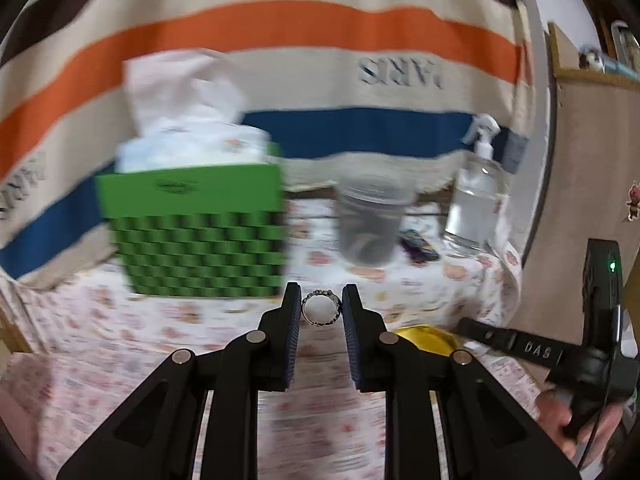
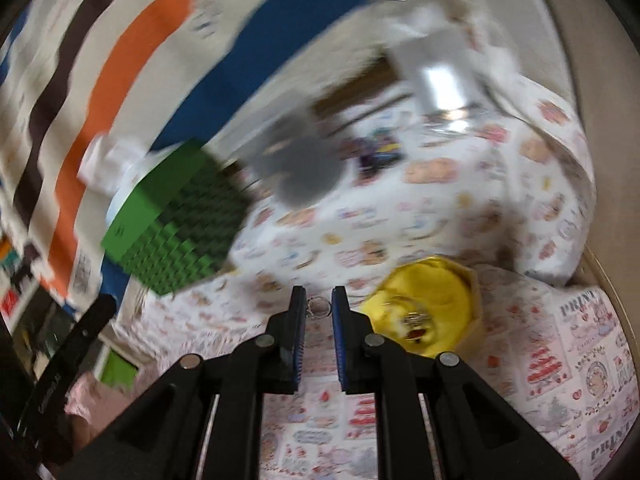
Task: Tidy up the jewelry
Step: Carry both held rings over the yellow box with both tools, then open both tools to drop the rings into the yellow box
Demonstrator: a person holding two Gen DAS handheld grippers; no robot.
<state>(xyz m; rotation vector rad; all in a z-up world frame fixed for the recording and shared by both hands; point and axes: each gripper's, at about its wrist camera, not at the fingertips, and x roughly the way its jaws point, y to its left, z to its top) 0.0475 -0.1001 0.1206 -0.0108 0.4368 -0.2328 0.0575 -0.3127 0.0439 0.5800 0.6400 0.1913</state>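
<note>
Rings (image 1: 321,307) (one per gripper) above patterned tablecloth (image 1: 160,320)

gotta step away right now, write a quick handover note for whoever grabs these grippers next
Left gripper: shut on a beaded ring, held above the patterned tablecloth.
Right gripper: shut on a thin ring, just left of the yellow box.
Yellow box already holds some jewelry; pieces too blurred to identify.
Done: both rings picked up.
Left: probably set both rings in the yellow box.
</note>
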